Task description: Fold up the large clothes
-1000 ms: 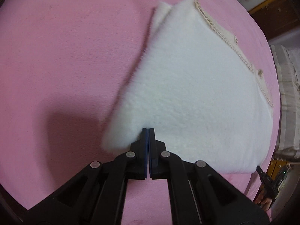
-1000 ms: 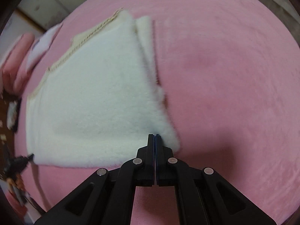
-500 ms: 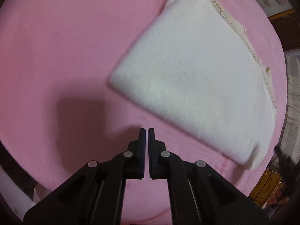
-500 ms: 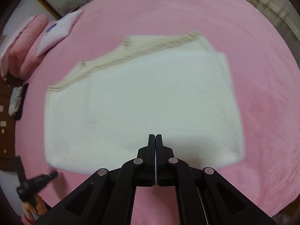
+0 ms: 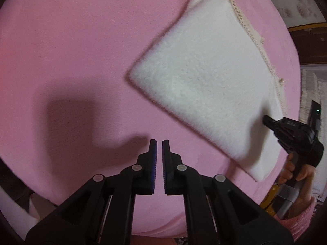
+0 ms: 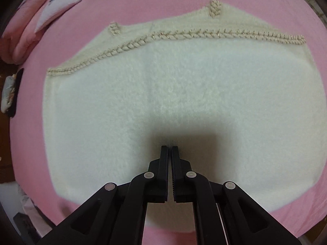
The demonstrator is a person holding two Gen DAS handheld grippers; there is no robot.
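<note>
A white fluffy garment lies folded into a flat rectangle on the pink bed cover. Its braided beige trim runs along the far edge in the right wrist view, where the garment fills the middle. My left gripper is empty, its jaws a narrow gap apart, over bare pink cover to the left of the garment. My right gripper is shut and empty, low over the garment's near middle; it also shows at the garment's right edge in the left wrist view.
Pink pillows and a pale blue cushion lie at the bed's far left. A small dark and white object sits at the left edge. Dark wooden furniture stands beyond the bed.
Both grippers let go of the garment's corners and drew back. The left gripper moved off onto bare cover; the right swung round over the garment's middle.
</note>
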